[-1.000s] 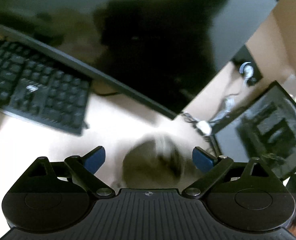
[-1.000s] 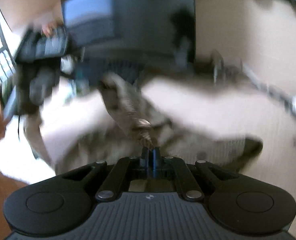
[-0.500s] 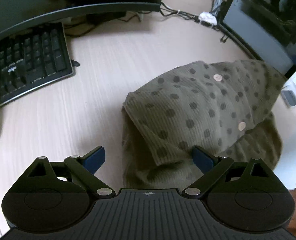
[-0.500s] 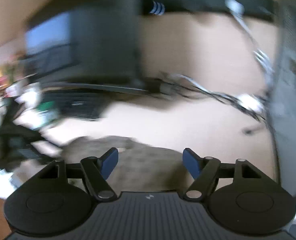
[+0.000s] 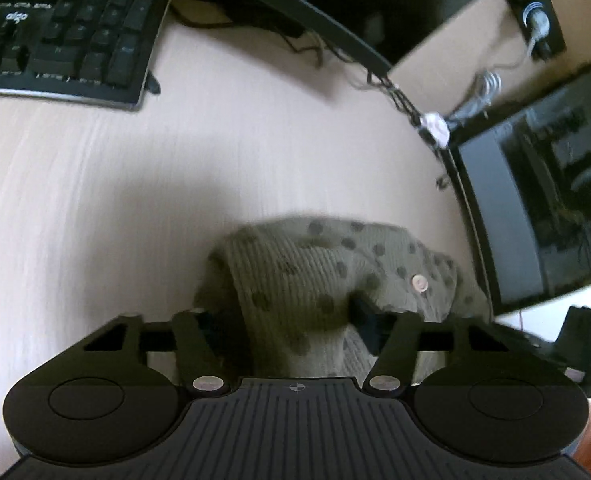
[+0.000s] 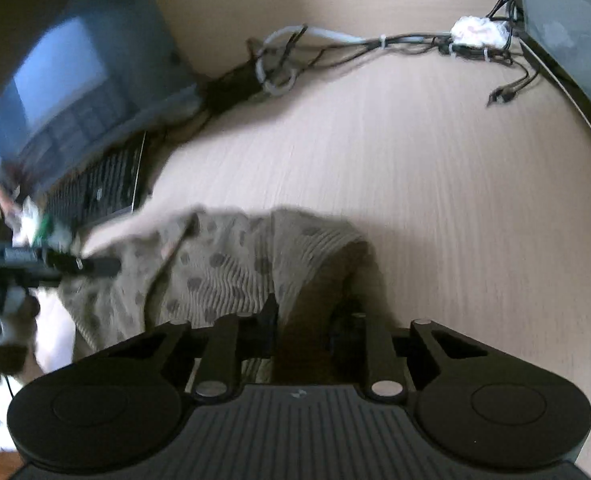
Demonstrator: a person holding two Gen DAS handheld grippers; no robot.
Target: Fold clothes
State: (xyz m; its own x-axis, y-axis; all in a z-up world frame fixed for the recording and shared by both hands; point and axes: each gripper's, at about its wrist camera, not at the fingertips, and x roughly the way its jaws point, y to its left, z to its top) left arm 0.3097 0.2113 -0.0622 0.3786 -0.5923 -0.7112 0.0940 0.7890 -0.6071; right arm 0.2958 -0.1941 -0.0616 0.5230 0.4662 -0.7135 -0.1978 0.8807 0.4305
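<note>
Currently, the olive dotted garment (image 5: 315, 280) is bunched on the desk (image 5: 95, 200) beside the keyboard (image 5: 67, 28). Fabric is straddled by left gripper (image 5: 287, 320) and right gripper (image 6: 309, 320), jaws apart.

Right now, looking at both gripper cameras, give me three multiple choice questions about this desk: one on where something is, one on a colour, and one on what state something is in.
1. Where is the keyboard in the left gripper's view?
A. upper left, beyond the garment
B. under the garment
C. lower right corner

2. What colour is the garment?
A. bright red with stripes
B. olive green with darker dots
C. plain white

3. How are the fingers of the left gripper set?
A. pressed shut with nothing between them
B. apart, with garment cloth between them
C. clamped on a cable

Answers: 1 A, the keyboard lies at the top left on the desk. 2 B, ribbed olive cloth with dark spots. 3 B, cloth fills the gap between the spread fingers.
</note>
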